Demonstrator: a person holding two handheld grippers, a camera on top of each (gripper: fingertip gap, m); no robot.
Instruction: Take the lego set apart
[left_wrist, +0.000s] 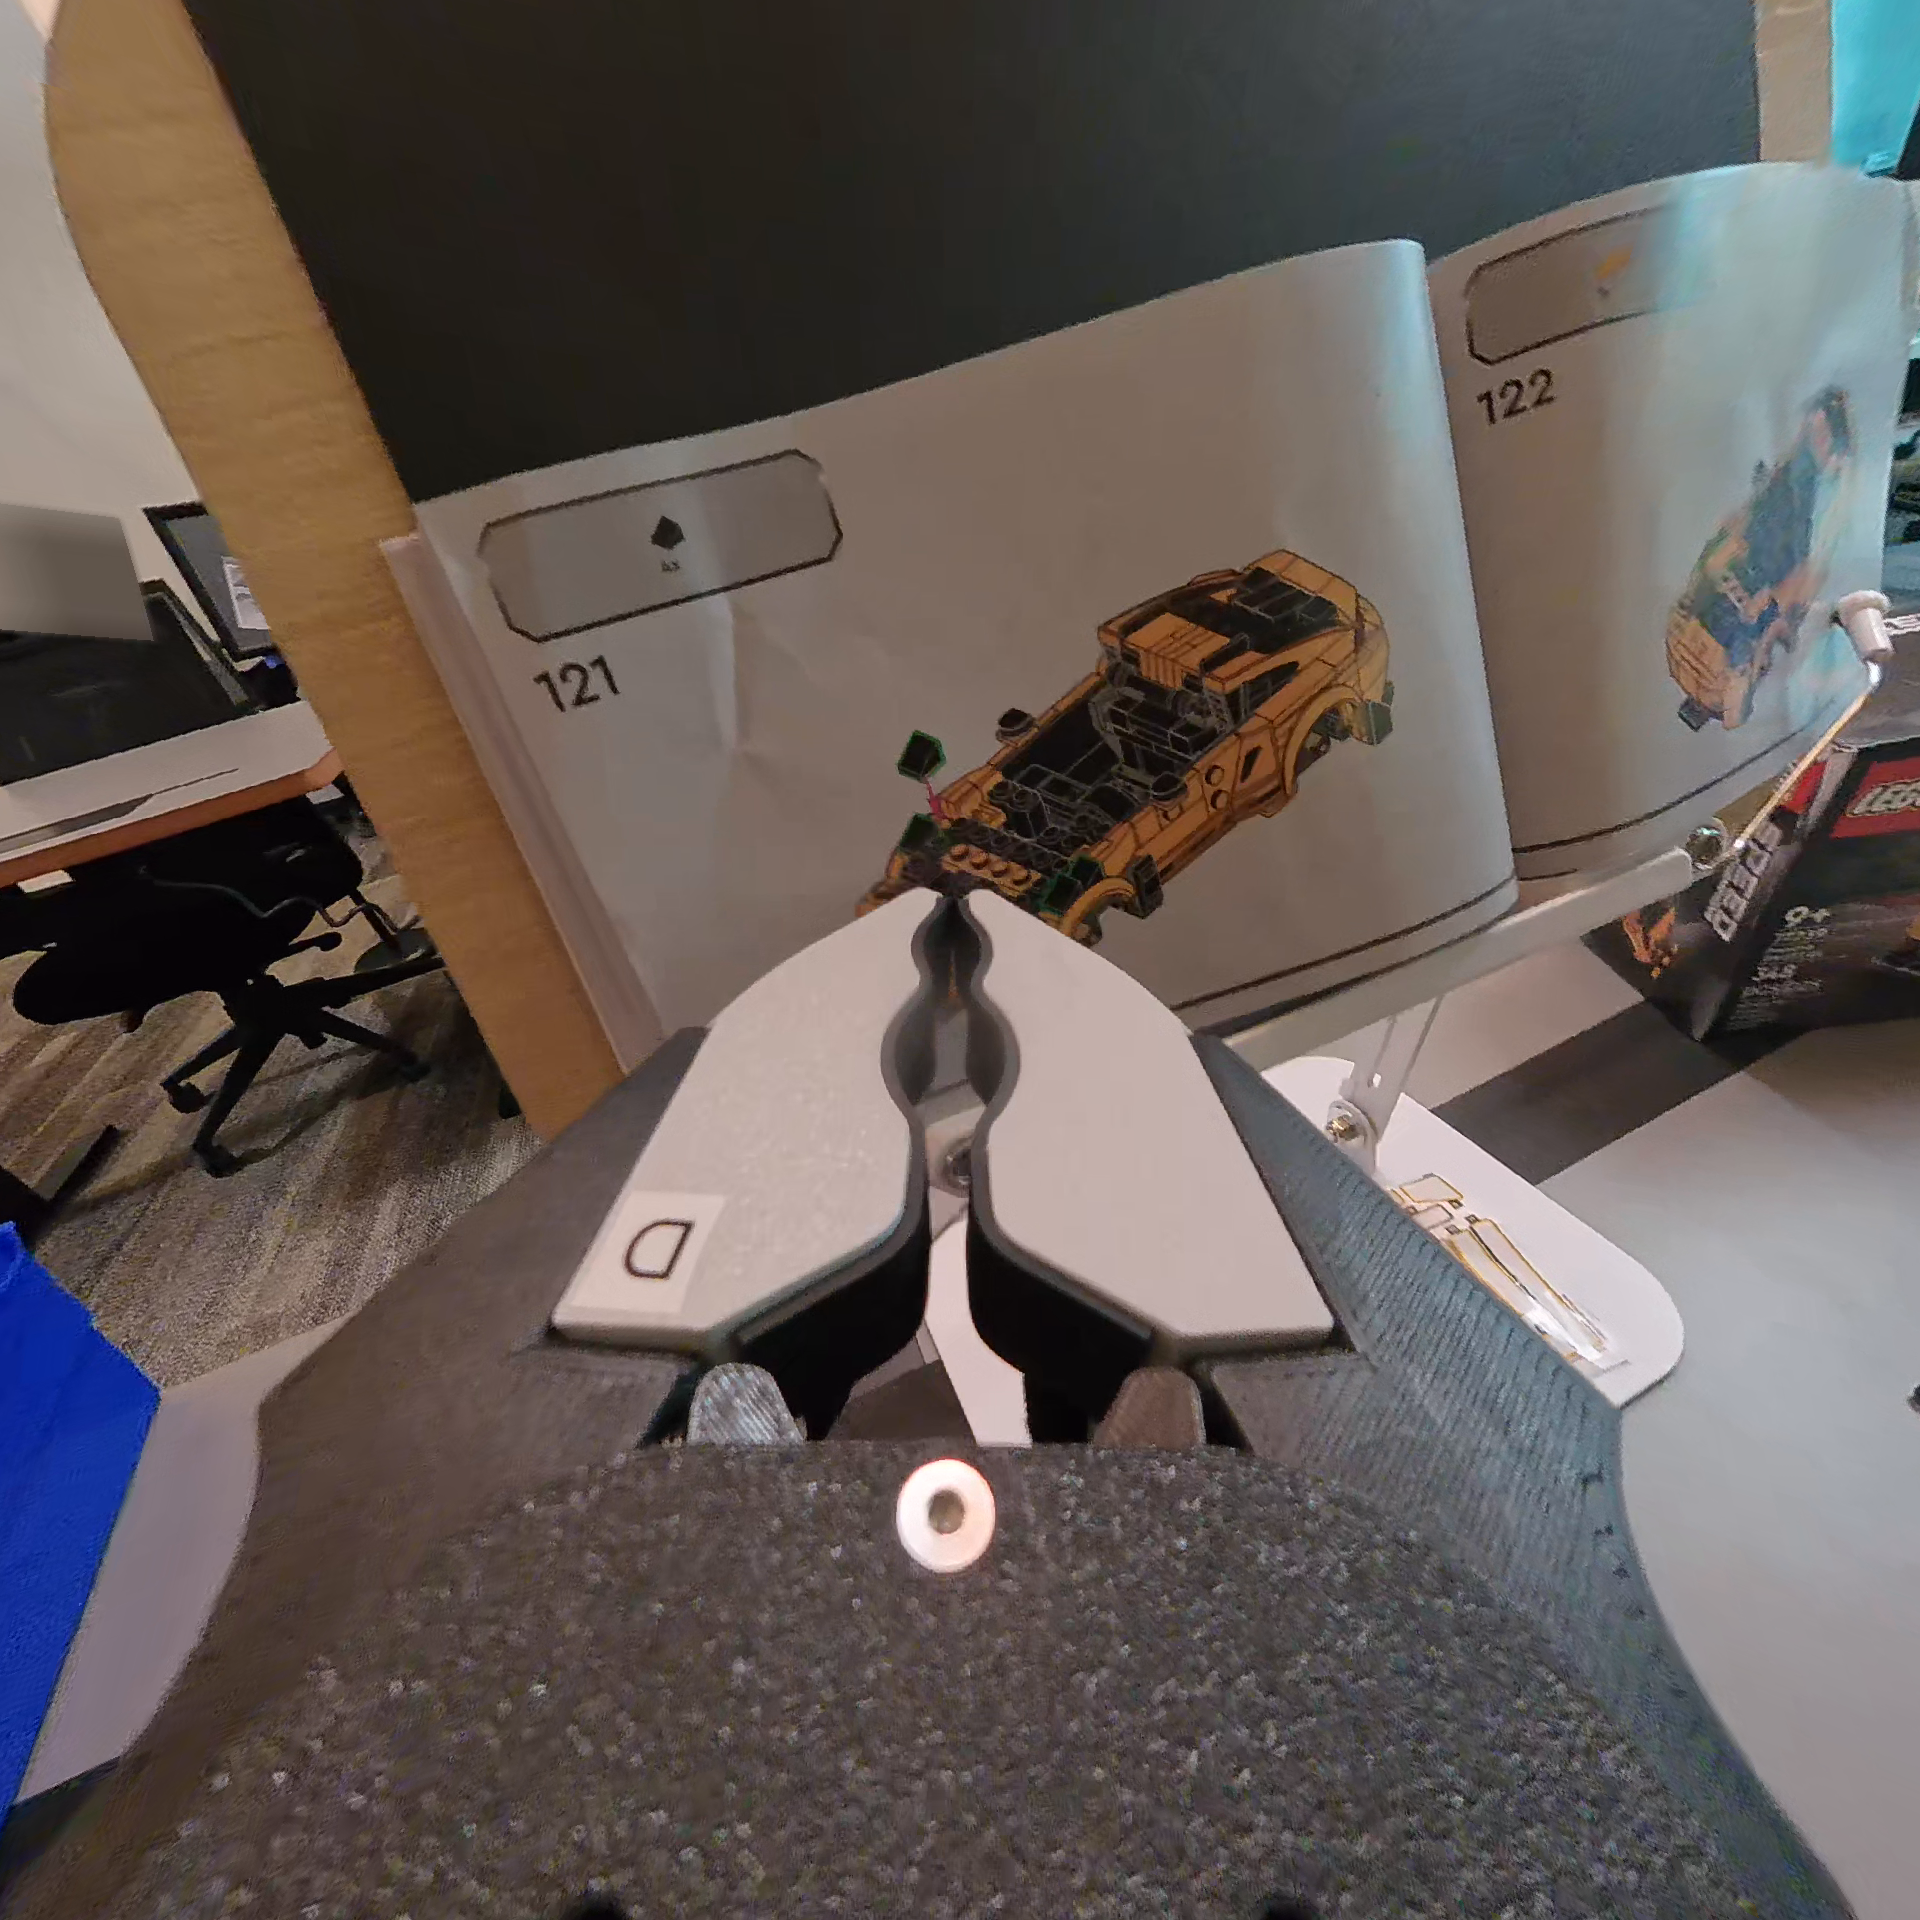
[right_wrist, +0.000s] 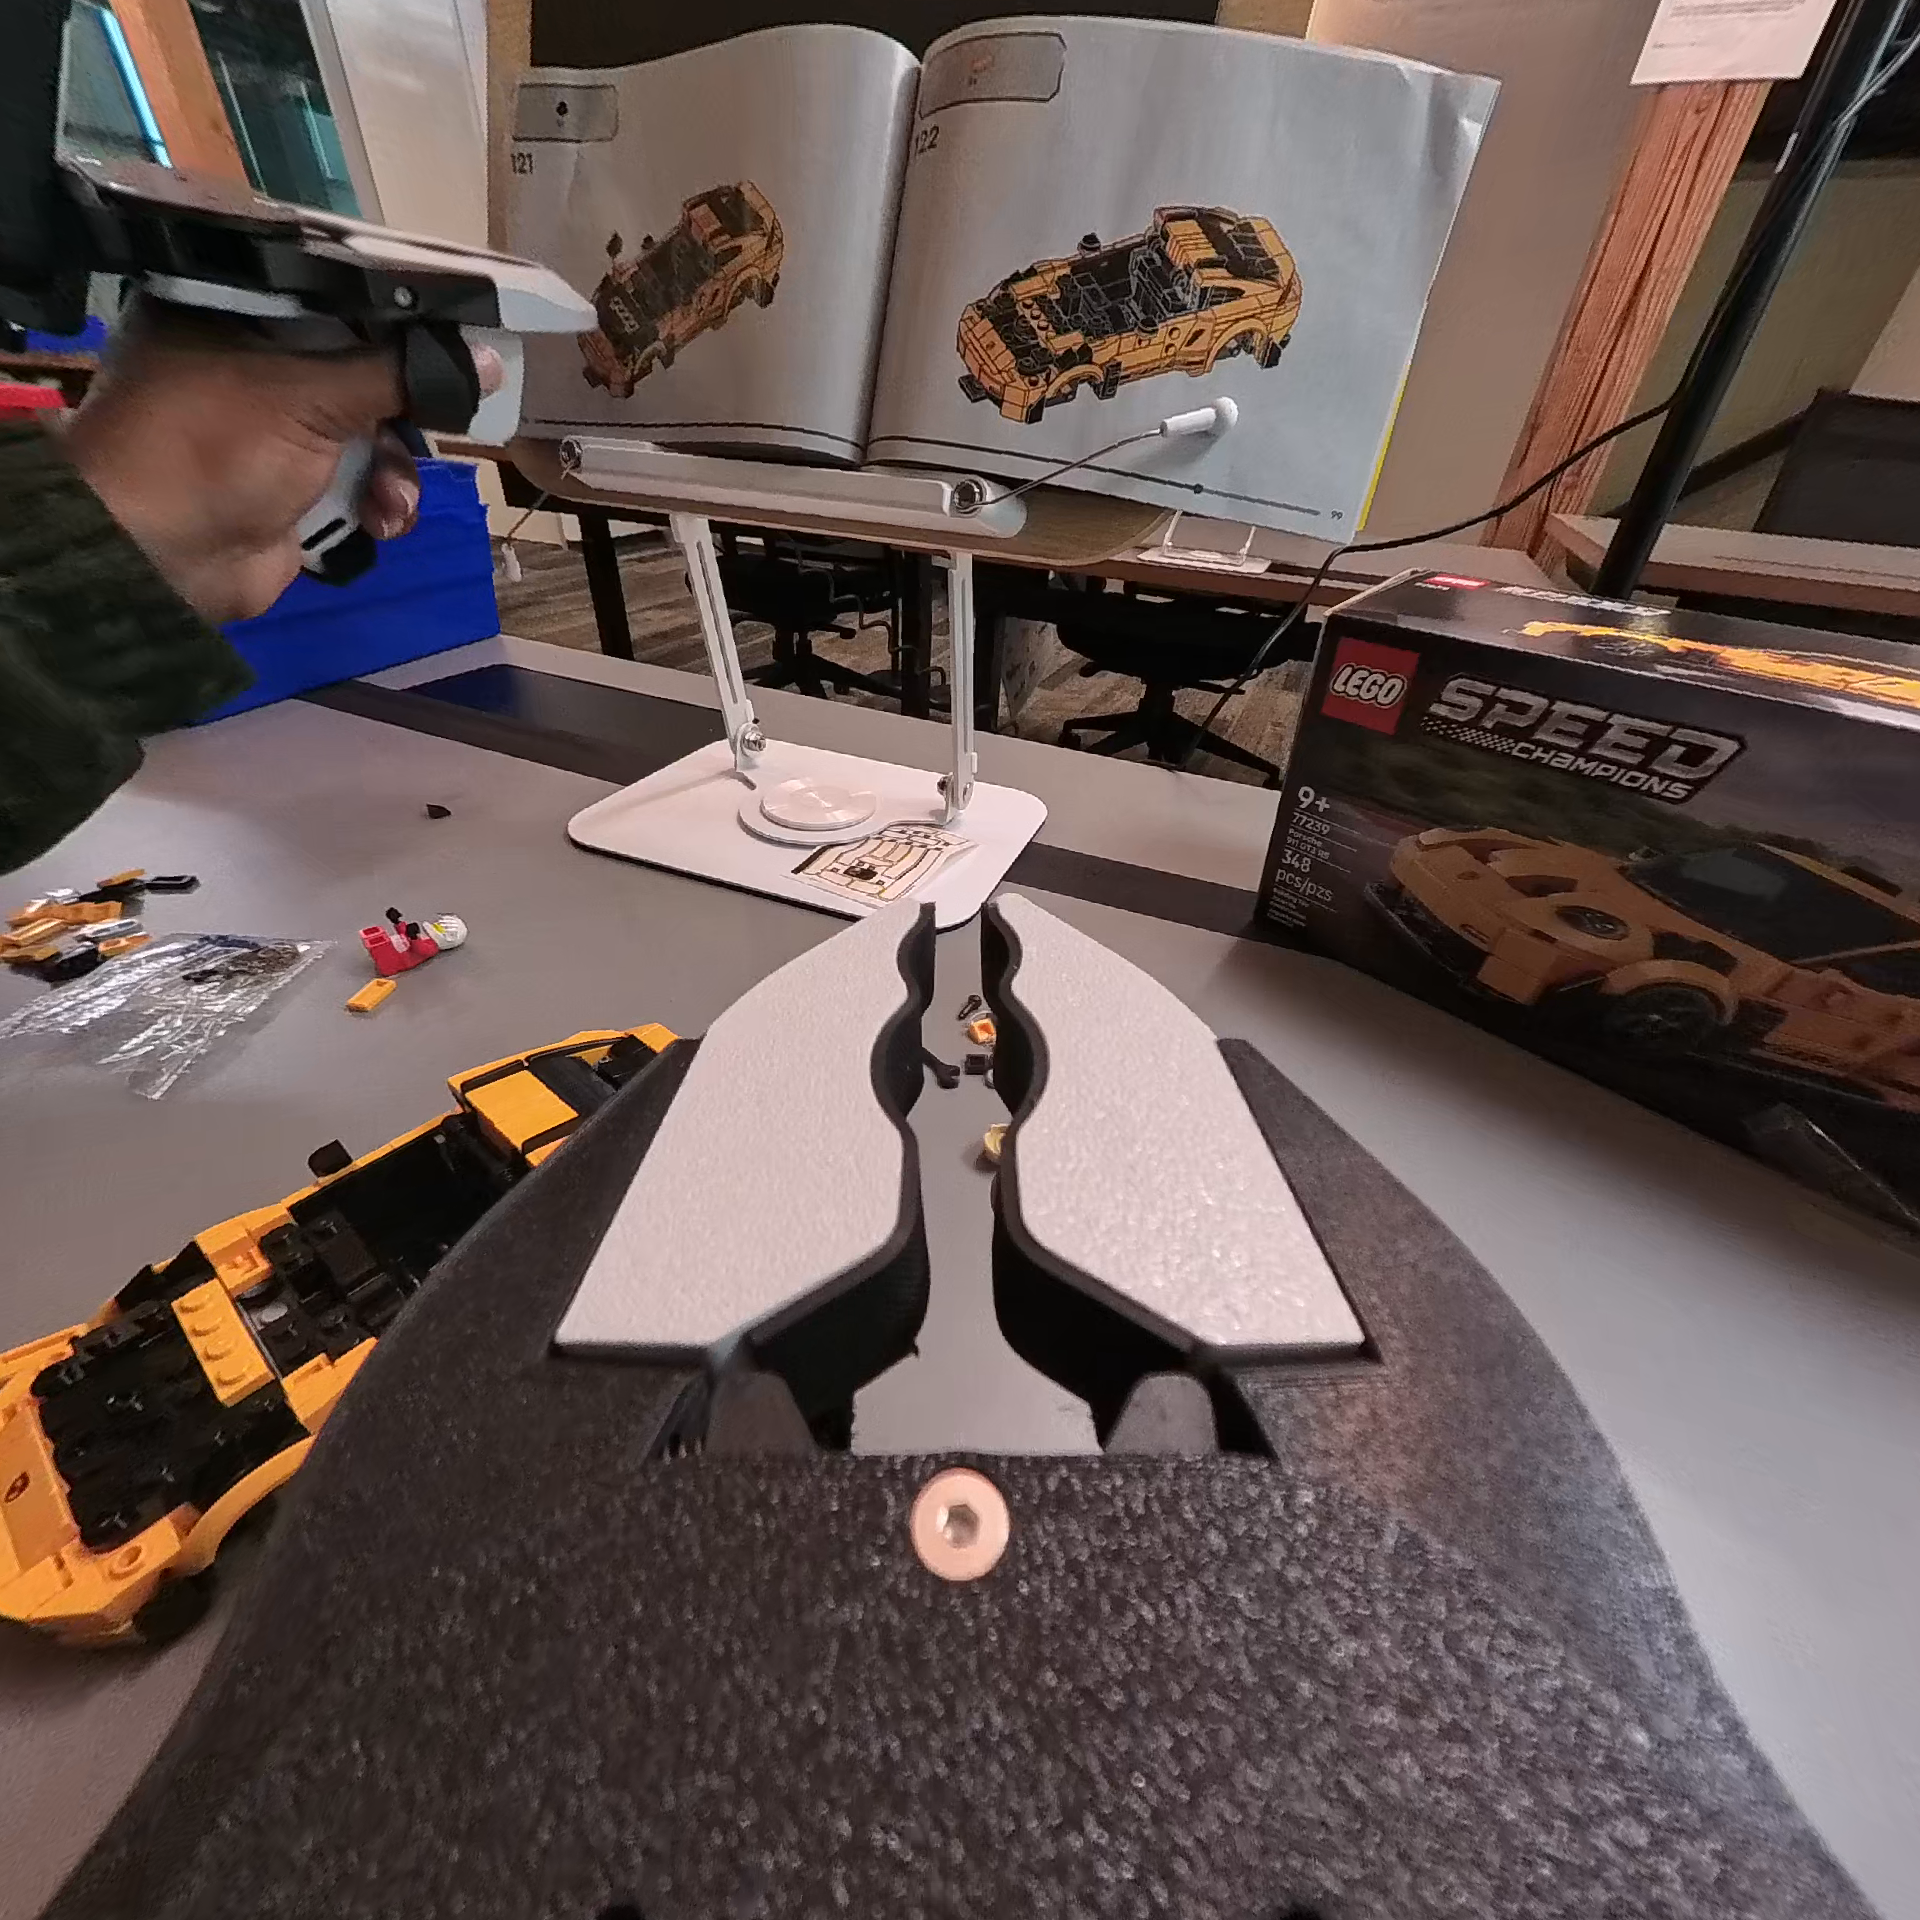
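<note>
The yellow and black lego car (right_wrist: 260, 1278), with its top partly stripped, lies on the grey table (right_wrist: 1455, 1299) at the left of the right wrist view. My right gripper (right_wrist: 954, 914) is narrowly open and empty, above small loose pieces (right_wrist: 982, 1029) on the table, to the right of the car. My left gripper (left_wrist: 951, 914) is shut and raised off the table, with its tips close to the left page of the open instruction booklet (left_wrist: 935, 675). I see nothing held in it. It also shows in the right wrist view (right_wrist: 587, 312), held by a hand.
Loose yellow and black pieces (right_wrist: 73, 925), a clear plastic bag (right_wrist: 166, 997), a red piece with a minifigure (right_wrist: 410, 940) and a small yellow piece (right_wrist: 371, 995) lie at the left. The white book stand (right_wrist: 665, 821) stands at the back, the lego box (right_wrist: 1600, 831) at the right, a blue bin (right_wrist: 364, 613) at the far left. There is about 35 cm between the tips of the two grippers.
</note>
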